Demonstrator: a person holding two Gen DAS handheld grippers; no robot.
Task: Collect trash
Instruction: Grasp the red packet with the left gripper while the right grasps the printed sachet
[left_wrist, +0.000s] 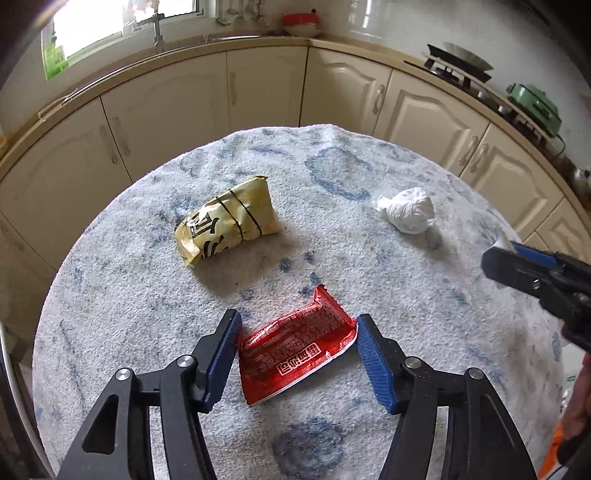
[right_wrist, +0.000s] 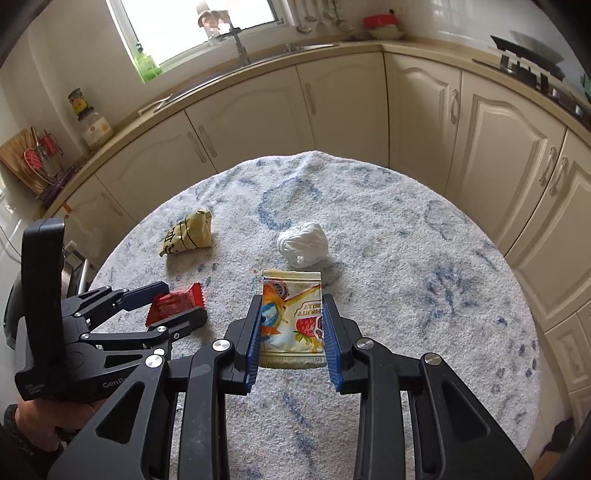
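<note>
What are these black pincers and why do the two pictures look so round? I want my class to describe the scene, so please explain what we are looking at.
No robot here: a person holds a two-finger gripper in each hand, and each carries a wide-angle camera looking along its fingers, hence the rounded view. One picture is from the left gripper, which straddles a red wrapper with its blue pads at the wrapper's edges. The other is from the right gripper, shut on a strawberry-print pouch. On the towel-covered table also lie a yellow snack bag and a crumpled white tissue. Kitchen cabinets stand behind.
</note>
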